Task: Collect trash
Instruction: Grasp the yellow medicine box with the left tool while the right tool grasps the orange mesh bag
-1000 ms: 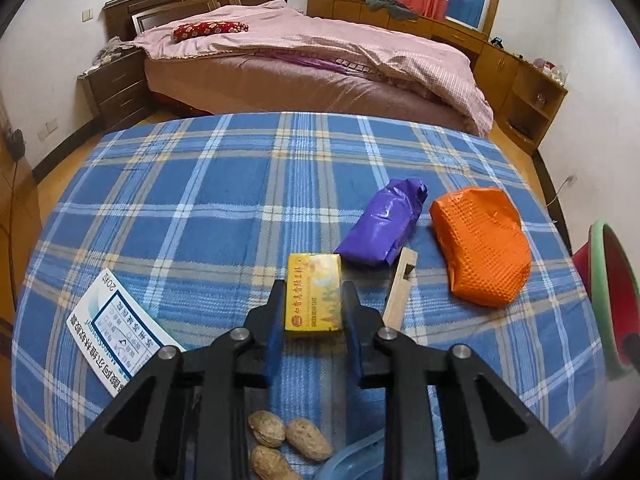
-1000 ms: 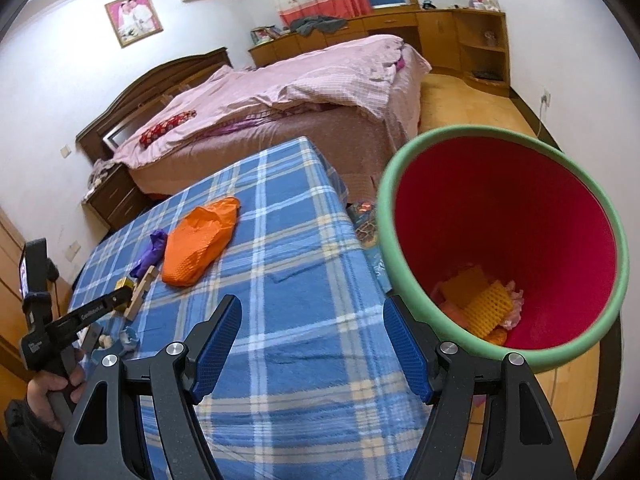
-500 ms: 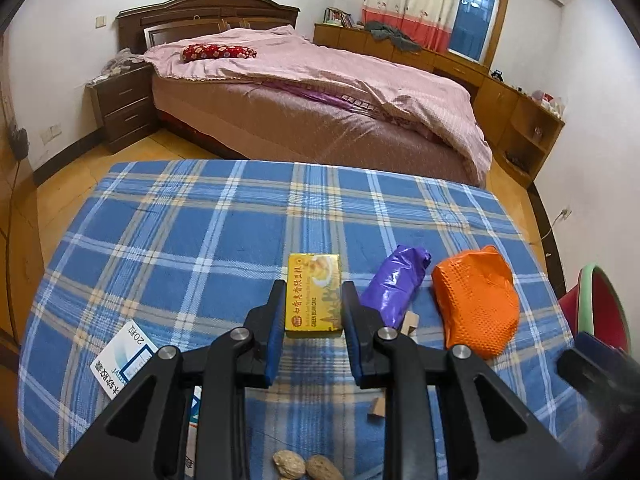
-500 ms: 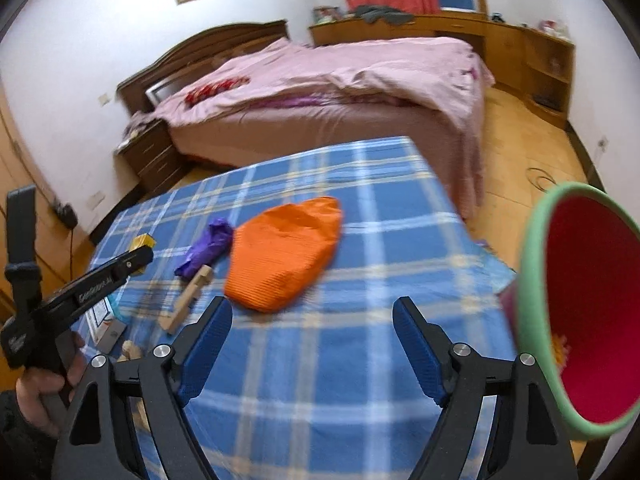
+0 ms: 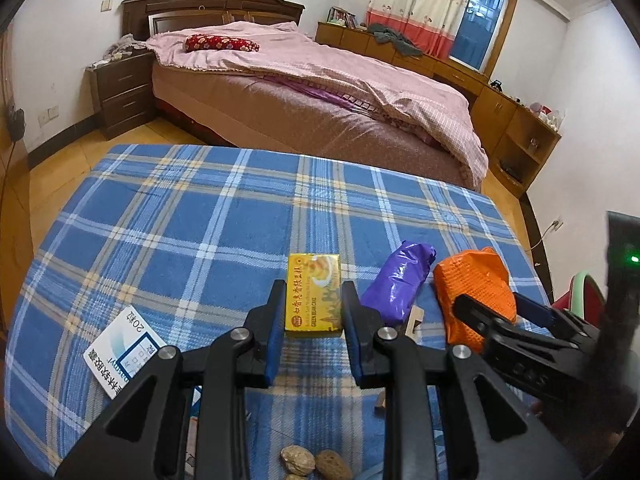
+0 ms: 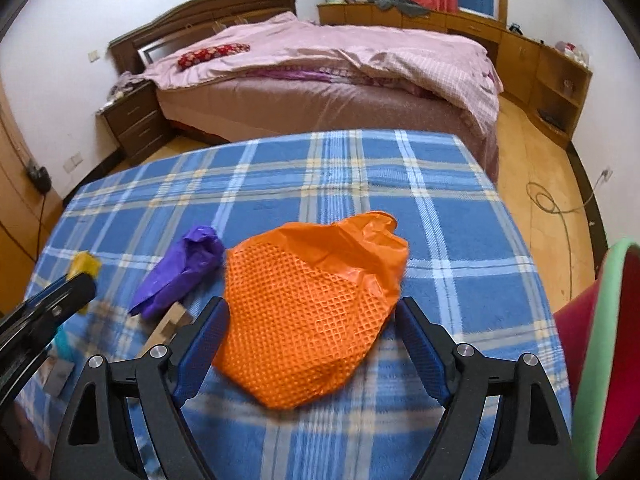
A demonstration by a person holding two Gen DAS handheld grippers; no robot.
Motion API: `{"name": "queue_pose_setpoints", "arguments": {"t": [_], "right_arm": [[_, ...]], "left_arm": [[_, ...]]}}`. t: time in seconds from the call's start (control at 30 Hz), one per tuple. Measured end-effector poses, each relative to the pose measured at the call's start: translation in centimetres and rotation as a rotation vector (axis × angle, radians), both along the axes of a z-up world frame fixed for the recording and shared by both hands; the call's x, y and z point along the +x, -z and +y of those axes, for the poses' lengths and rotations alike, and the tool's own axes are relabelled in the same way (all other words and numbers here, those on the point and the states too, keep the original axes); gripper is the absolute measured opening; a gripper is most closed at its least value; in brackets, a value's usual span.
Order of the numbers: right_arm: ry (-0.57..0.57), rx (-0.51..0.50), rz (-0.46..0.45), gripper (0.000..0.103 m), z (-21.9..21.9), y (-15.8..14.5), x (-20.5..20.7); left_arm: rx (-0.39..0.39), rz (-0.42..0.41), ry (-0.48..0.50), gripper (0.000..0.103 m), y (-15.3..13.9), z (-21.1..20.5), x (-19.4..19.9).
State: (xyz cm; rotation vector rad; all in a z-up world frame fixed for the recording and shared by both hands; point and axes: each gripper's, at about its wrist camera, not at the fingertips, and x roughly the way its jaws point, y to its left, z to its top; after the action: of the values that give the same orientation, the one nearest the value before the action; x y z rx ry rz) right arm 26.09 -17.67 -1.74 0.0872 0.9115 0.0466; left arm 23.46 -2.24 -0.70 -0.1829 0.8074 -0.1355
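The right hand-held gripper (image 6: 312,344) is swinging away from the red bin (image 6: 616,360), now at the right edge, and is spreading its jaws apart around the orange bag (image 6: 308,312) at centre, likely the next trash. The left hand-held gripper (image 5: 313,320) is keeping the yellow box (image 5: 314,296) clamped above the desk (image 5: 180,240). Only the left view is showing the peanuts (image 5: 314,462) at bottom centre.

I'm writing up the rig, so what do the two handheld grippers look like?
Both match: the left gripper and right gripper have black angular frames with triangular cut-outs, silver round pivot bolts, and jaws lined with blue ribbed pads. In the left wrist view, the right gripper's body shows a small green light. No cables or sleeves are visible.
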Motion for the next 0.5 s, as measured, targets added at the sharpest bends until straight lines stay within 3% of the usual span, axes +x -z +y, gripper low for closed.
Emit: {"name": "queue_pose_setpoints", "arguments": {"t": [0.17, 0.23, 0.3, 0.37, 0.5], "right_arm": [[0.017, -0.023, -0.010, 0.085, 0.6, 0.1, -0.2], [0.032, -0.023, -0.014, 0.080, 0.8, 0.0, -0.4], [0.026, -0.029, -0.021, 0.058, 1.1, -0.1, -0.7], [0.017, -0.037, -0.023, 0.044, 1.5, -0.2, -0.9], [0.008, -0.026, -0.020, 0.026, 1.7, -0.3, -1.2]], "left_arm": [[-0.003, 0.004, -0.001, 0.026, 0.1, 0.0, -0.2], [-0.002, 0.002, 0.000, 0.026, 0.1, 0.0, -0.1], [0.000, 0.000, 0.001, 0.026, 0.1, -0.1, -0.1], [0.000, 0.000, 0.003, 0.026, 0.2, 0.0, -0.1], [-0.002, 0.000, 0.003, 0.026, 0.1, -0.1, -0.1]]}}
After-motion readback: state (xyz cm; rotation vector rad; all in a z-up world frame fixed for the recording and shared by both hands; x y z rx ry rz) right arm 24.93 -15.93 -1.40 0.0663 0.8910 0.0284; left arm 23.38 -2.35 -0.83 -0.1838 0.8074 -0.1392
